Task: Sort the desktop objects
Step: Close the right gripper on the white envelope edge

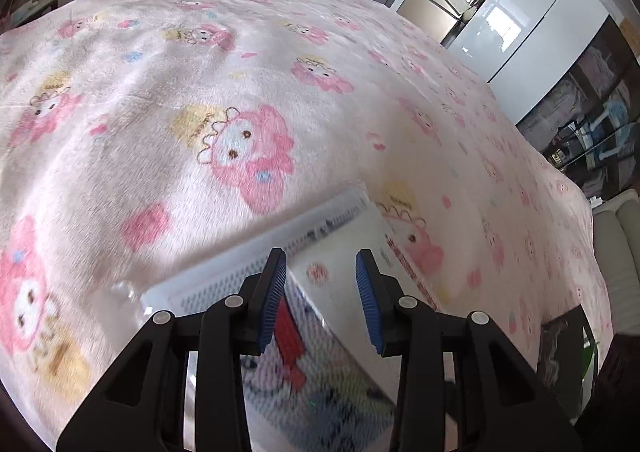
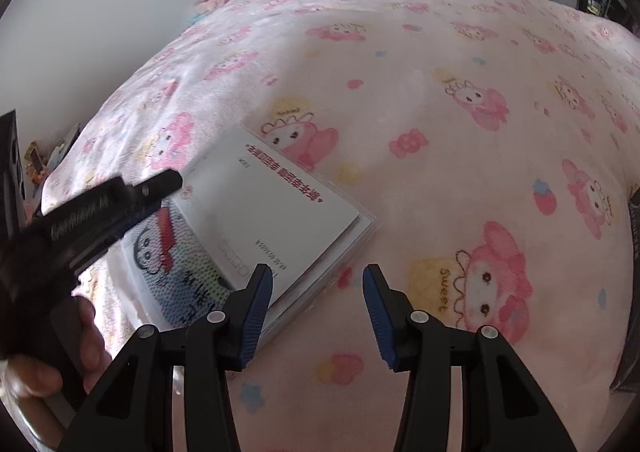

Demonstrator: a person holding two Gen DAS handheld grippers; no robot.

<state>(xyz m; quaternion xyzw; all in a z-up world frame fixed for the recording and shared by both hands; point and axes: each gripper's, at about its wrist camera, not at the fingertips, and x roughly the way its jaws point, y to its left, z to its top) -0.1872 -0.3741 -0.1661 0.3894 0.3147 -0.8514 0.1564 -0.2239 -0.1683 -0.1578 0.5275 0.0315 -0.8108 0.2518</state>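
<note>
Booklet [image 2: 280, 208] lies partly hidden behind left gripper [image 2: 160, 188].

Readable text in the two wrist views

On the pink blanket [image 2: 460, 64], the word "sweet" is printed beside a cartoon character's yellow hat [image 2: 434, 280], seen upside down in the right wrist view. The white booklet [image 2: 272, 208] carries a line of red Chinese characters along one edge and small dark print with a number string near the opposite edge; both are upside down and too blurred to read. The mesh pouch [image 2: 188, 264] under it shows large dark characters, also illegible. The left gripper [image 2: 132, 196] bears pale lettering on its black side, too smeared to make out.
</note>
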